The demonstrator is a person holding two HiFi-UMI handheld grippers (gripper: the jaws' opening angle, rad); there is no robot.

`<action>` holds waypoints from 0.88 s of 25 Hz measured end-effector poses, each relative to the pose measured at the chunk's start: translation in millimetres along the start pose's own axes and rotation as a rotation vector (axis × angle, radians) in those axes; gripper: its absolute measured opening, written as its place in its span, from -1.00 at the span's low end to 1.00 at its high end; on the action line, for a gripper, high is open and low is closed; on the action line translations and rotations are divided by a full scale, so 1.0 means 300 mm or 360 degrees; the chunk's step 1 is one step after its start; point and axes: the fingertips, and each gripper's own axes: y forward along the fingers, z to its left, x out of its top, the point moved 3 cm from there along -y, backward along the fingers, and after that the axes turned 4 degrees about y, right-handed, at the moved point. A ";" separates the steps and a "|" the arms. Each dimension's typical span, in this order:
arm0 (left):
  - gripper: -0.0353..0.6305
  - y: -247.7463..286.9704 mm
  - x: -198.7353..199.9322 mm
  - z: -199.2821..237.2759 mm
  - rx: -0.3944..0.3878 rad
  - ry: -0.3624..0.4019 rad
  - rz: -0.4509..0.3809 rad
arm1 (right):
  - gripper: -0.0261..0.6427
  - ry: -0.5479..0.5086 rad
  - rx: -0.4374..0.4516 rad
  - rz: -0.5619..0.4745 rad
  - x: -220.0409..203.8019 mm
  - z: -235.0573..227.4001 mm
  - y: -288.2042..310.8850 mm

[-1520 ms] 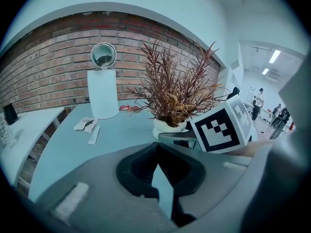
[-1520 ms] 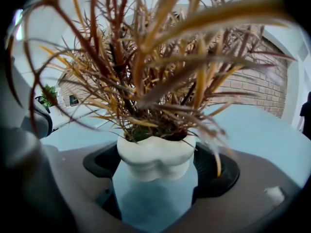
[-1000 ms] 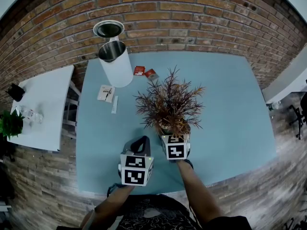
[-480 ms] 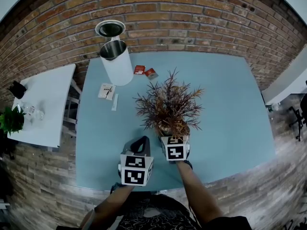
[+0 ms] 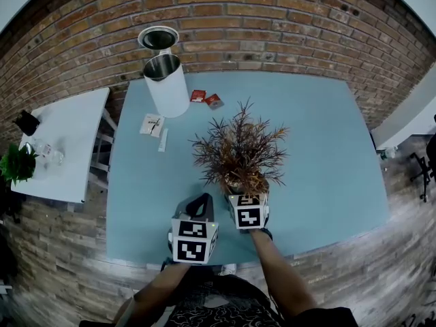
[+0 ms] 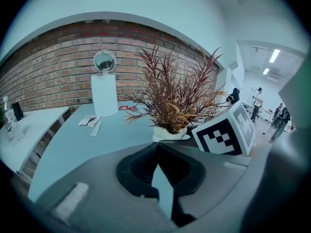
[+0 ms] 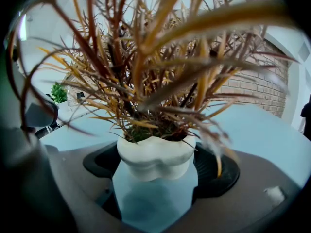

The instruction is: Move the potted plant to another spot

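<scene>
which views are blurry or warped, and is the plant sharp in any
head view: strong fisheye bends the brick wall, potted plant sharp; left gripper view: plant crisp, near foreground soft; right gripper view: white pot fairly sharp, nearest leaves blurred.

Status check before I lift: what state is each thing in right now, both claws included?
Left claw: shut, empty.
Right claw: closed on the pot's sides.
White ceramic pot with reddish-brown spiky plant: upright, gripped between the right claw's jaws.
White cylindrical bin: upright, lid raised, top open.
Two red packets: lying flat on the blue table.
White paper slips: lying flat.
</scene>
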 end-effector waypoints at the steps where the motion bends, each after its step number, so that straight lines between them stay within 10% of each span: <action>1: -0.90 0.002 0.000 0.000 -0.0002 0.0003 0.0000 | 0.48 -0.0001 -0.0002 -0.0001 0.001 0.001 0.000; 22: -0.90 0.041 0.015 0.013 -0.0029 0.0060 -0.0026 | 0.48 0.0010 -0.0031 -0.0011 -0.009 0.006 0.014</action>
